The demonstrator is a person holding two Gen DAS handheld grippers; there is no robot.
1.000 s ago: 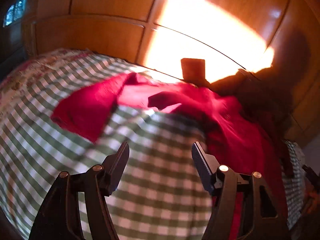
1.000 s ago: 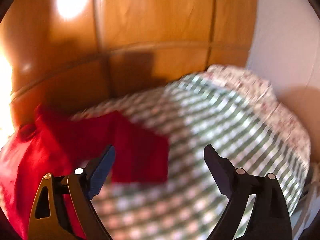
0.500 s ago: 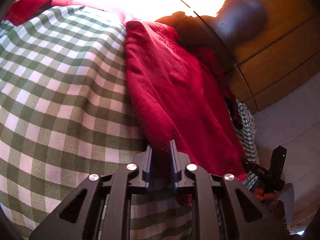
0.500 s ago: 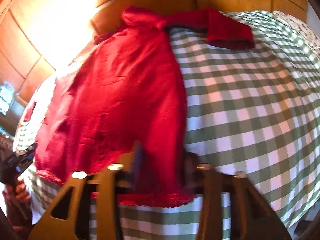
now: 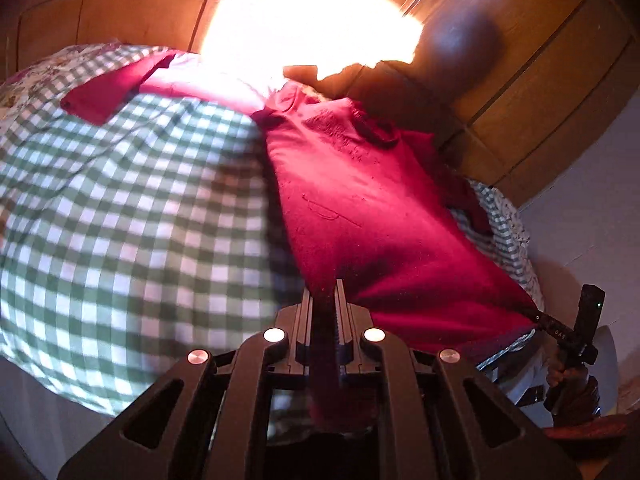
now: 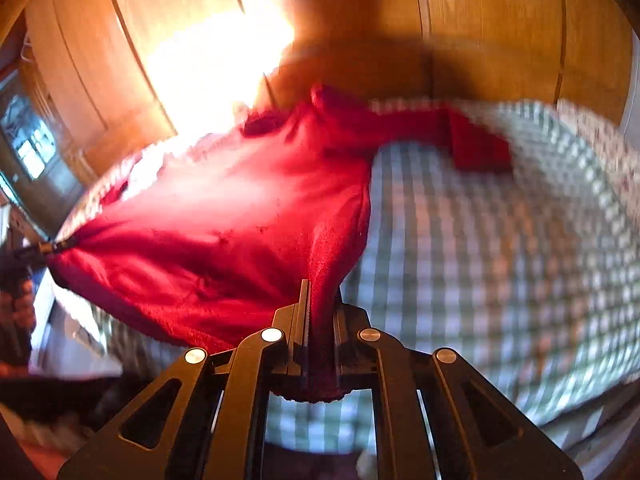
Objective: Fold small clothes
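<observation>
A red long-sleeved garment (image 5: 360, 200) lies on a green-and-white checked bed cover (image 5: 140, 220), its hem lifted and stretched between my grippers. My left gripper (image 5: 324, 292) is shut on one hem corner. The right gripper shows at the far hem corner in the left wrist view (image 5: 548, 320). In the right wrist view my right gripper (image 6: 320, 296) is shut on the other hem corner of the garment (image 6: 224, 220), and the left gripper (image 6: 44, 248) pinches the far corner. One sleeve (image 5: 108, 92) lies out on the cover.
A wooden headboard or wardrobe (image 5: 540, 80) stands behind the bed, with strong sun glare (image 5: 312, 20) on it. A floral cloth (image 5: 28, 84) edges the bed's far side. A window (image 6: 28, 144) shows at the left.
Both grippers were open above the bed, then closed on the garment's hem corners. Now the hem is raised and pulled taut between them.
</observation>
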